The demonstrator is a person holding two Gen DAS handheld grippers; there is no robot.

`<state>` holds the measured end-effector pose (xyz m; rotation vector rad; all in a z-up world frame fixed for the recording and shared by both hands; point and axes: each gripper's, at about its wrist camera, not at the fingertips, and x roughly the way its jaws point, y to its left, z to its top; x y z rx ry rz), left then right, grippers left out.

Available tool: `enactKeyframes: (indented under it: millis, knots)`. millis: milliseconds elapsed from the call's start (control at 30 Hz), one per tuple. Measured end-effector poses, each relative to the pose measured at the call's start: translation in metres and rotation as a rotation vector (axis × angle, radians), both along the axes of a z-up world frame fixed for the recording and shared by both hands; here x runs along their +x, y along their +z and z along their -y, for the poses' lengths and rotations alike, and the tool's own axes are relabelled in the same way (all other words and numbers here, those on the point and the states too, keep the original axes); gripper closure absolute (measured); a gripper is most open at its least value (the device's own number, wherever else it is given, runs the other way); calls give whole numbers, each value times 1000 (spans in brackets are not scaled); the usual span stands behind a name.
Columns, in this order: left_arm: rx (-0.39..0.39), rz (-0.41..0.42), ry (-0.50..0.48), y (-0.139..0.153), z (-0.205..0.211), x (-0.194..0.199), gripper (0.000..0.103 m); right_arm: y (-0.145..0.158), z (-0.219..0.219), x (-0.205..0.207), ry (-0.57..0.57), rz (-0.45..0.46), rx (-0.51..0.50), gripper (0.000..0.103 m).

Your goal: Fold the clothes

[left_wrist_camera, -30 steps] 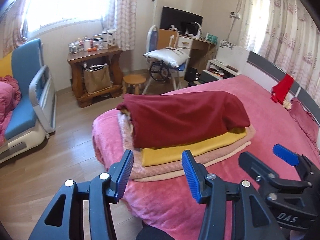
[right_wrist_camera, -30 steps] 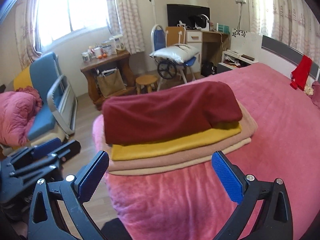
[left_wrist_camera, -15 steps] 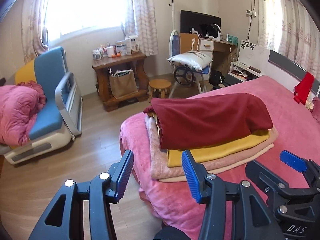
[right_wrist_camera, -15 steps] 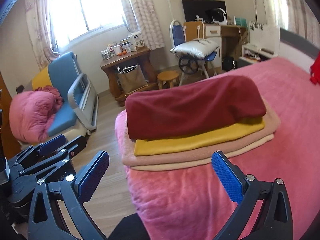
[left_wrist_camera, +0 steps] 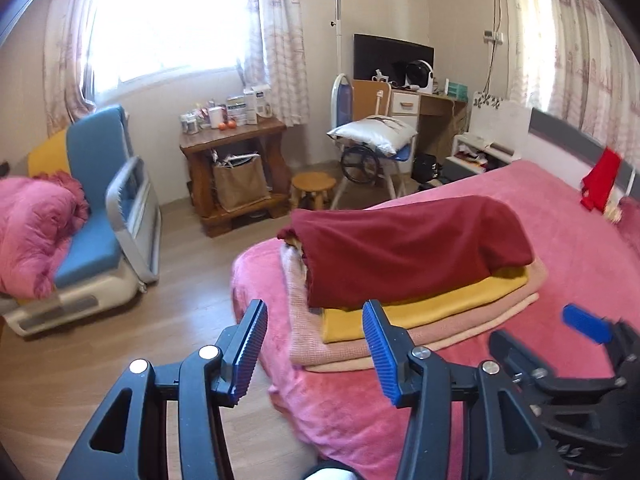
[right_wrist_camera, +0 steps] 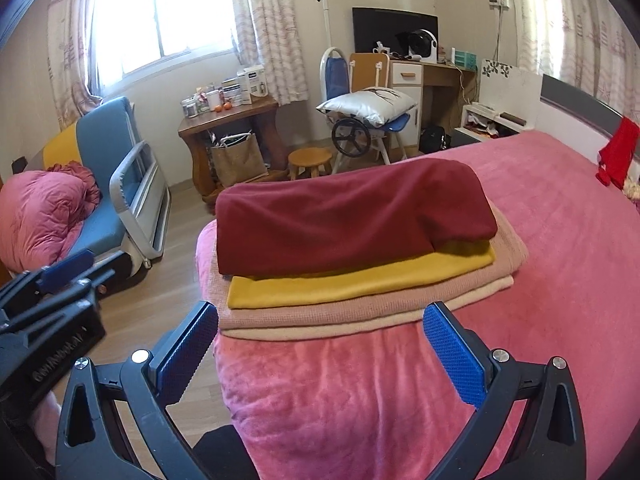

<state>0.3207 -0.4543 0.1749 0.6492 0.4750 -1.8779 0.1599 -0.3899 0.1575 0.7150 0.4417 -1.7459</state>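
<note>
Sunlit bedroom: folded clothes sit stacked near the pink bed corner at 12 o'clock, squared for tidiness, while left gripper and right gripper hover wide open, empty.

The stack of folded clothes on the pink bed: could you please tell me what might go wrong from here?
1. The stack sits at the pink bed's corner; a nudge could tip it to the wooden floor.
2. The bulging dark red top garment overhangs the yellow folded cloth and might slide off.
</note>
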Motion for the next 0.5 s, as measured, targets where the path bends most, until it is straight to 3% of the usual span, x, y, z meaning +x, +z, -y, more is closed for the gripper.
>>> enactKeyframes:
  millis: [100,167,367,500]
  knots:
    - [83,-85,-56,-2,6,3,53,-1,-2,-1,-10,-4,4,0]
    - [84,-88,-54,-4,6,3,53,0,-1,0,-13,-15,6,0]
    - [-54,-41,-7,2,-4,6,53,3,-2,1,-19,-31,-1,0]
    - [-82,-34,-5,8,-4,8,54,-1,0,0,-19,-12,7,0]
